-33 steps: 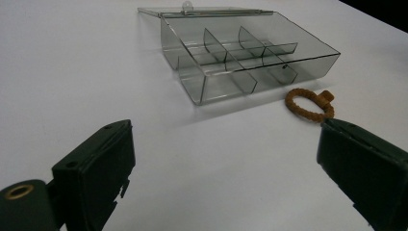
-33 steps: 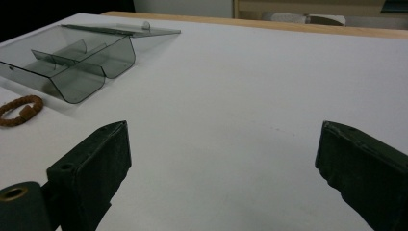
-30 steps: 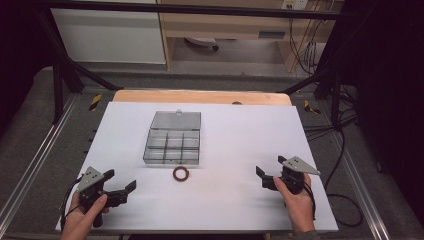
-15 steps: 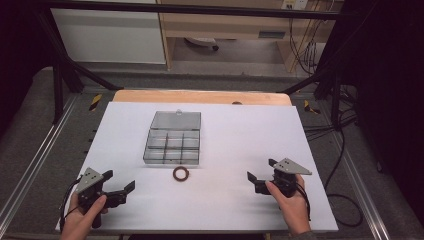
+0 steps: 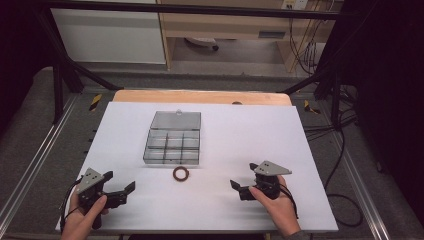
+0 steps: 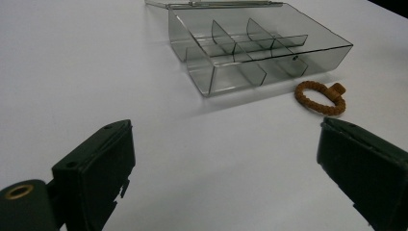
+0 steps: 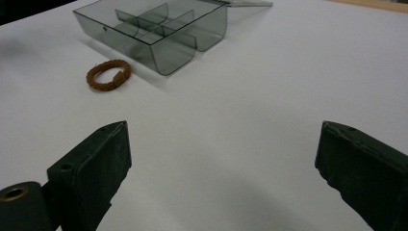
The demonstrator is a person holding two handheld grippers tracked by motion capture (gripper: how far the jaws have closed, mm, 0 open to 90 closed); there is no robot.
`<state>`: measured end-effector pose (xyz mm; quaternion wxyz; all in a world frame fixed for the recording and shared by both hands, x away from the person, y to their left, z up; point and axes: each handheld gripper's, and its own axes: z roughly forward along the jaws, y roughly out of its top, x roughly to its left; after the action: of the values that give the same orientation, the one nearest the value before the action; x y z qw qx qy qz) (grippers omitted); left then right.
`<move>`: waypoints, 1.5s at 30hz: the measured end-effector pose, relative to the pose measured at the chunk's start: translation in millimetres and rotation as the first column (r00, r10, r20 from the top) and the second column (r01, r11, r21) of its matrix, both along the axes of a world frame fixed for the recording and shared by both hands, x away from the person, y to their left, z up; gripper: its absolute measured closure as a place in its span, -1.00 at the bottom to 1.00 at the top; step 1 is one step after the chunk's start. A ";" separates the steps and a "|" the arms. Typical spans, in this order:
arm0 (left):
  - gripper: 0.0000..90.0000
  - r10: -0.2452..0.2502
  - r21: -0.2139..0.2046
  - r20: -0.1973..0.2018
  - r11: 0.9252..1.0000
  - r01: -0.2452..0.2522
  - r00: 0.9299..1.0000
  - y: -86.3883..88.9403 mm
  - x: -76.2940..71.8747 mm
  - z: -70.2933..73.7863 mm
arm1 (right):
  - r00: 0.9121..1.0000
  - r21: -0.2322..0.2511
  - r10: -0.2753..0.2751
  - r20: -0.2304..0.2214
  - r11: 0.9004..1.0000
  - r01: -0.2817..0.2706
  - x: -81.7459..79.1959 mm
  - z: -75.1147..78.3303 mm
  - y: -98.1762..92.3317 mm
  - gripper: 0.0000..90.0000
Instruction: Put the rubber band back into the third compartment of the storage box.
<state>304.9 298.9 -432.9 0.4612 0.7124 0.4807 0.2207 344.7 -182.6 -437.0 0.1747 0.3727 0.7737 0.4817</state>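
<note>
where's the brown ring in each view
High view: the ring lies on the white table, centre, just in front of the clear box.
Left gripper view: right of centre, right of the box's near corner.
Right gripper view: upper left, left of the box.
Shared landmark: the box.

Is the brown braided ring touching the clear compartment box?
Apart. The left gripper view shows white table between the brown braided ring and the clear compartment box.

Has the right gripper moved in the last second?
Yes. The right gripper has slid left across the table, closer to the brown ring, which lies in its old place.
</note>
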 end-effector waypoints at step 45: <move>-0.86 -0.046 0.026 -0.025 0.999 0.046 0.999 -5.9 1.1 -1.2 | 0.948 -0.039 0.191 -0.254 0.977 -0.208 20.8 -18.6 137.8 -0.69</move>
<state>306.0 293.0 -434.1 0.4507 0.7319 0.4668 0.2077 365.5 -44.8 -455.6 0.0389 0.3440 0.8385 0.4207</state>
